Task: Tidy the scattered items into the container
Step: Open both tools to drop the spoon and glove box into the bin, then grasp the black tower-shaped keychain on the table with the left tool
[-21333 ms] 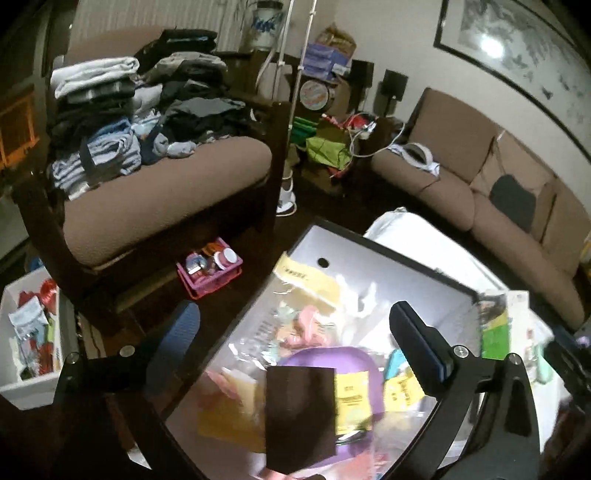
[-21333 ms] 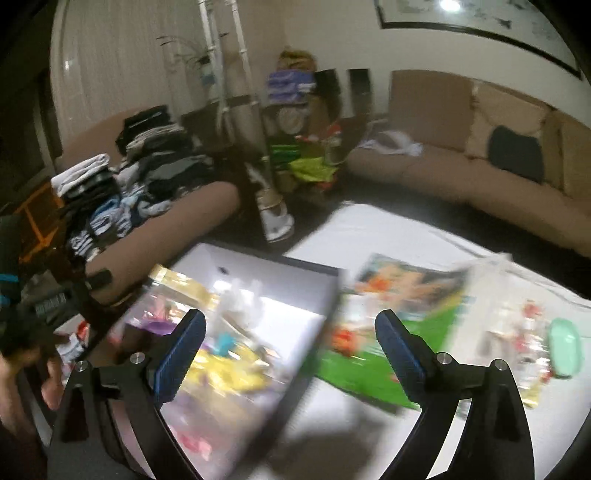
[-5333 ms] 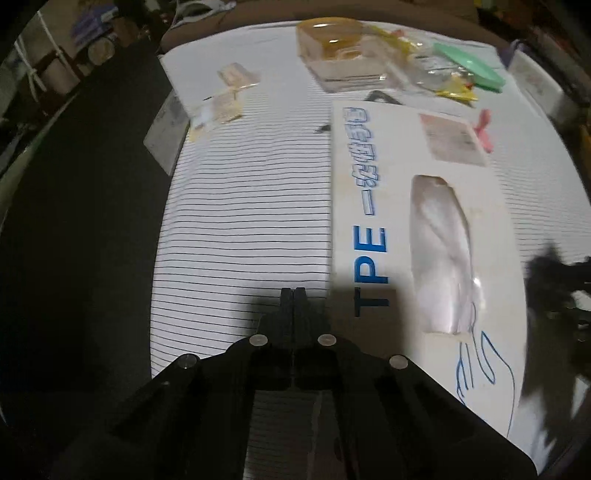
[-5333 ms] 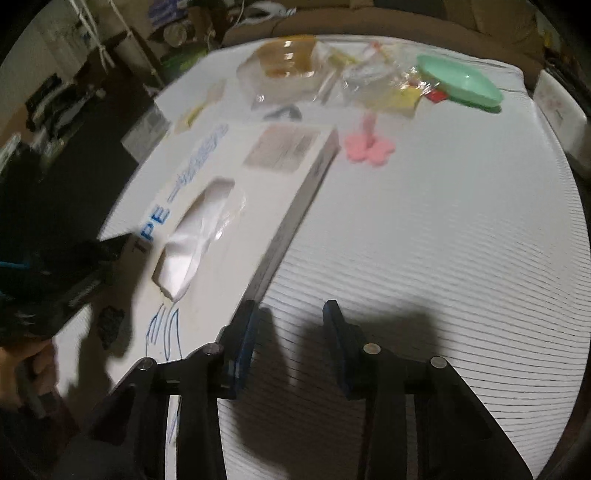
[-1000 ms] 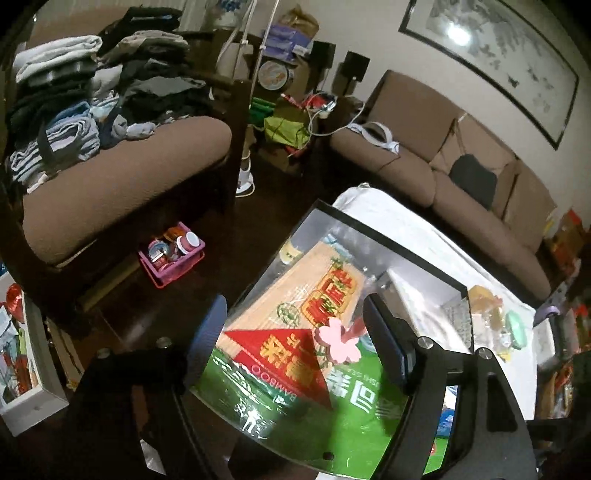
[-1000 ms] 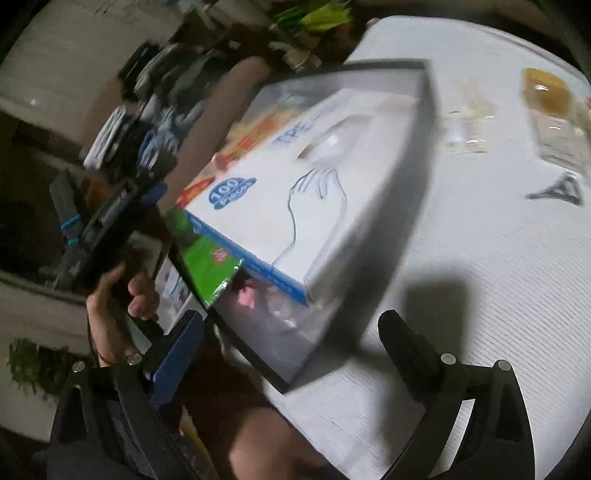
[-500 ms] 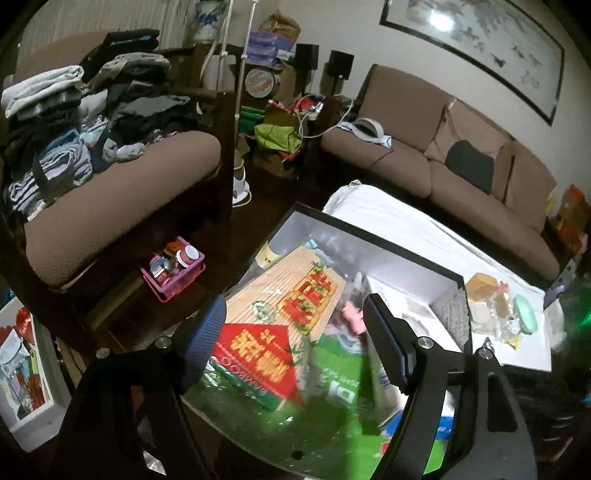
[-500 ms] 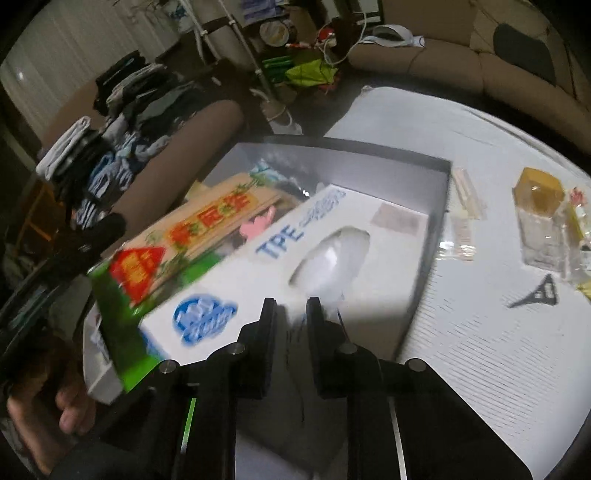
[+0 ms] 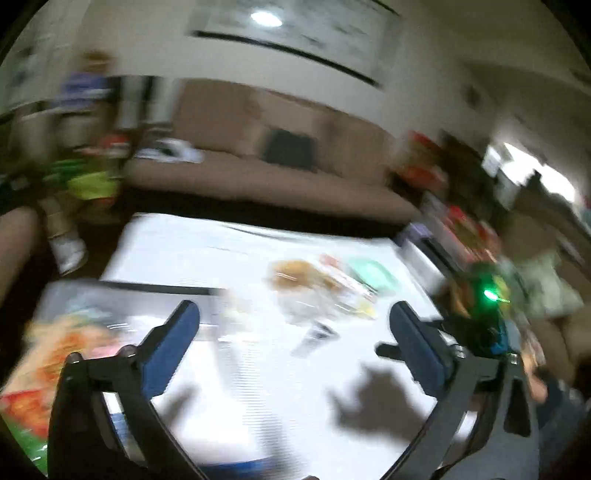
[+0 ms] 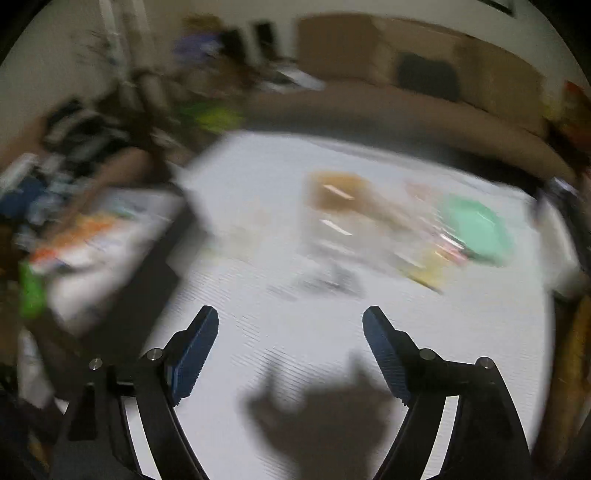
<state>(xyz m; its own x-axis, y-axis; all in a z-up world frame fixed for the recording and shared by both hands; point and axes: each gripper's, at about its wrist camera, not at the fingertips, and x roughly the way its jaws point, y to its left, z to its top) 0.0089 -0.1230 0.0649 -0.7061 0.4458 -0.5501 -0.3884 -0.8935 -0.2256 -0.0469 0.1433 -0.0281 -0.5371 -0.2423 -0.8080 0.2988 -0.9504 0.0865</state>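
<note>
Both my grippers, right gripper (image 10: 290, 332) and left gripper (image 9: 291, 325), were wide open and empty; past them lay the blurry pile (image 10: 388, 229), nearer the right, container (image 10: 110, 236) to its left.

No legible text, label, brand, number or sign in either view; both frames are heavily motion-blurred. The box (image 9: 55, 354) at the left edge of the worktop (image 9: 258, 387) carries orange, red and green print, smeared beyond reading. The framed picture (image 9: 295, 33) on the wall shows only faint dark marks, unreadable. Packets (image 10: 369, 221) on the worktop: printing indistinct.
</note>
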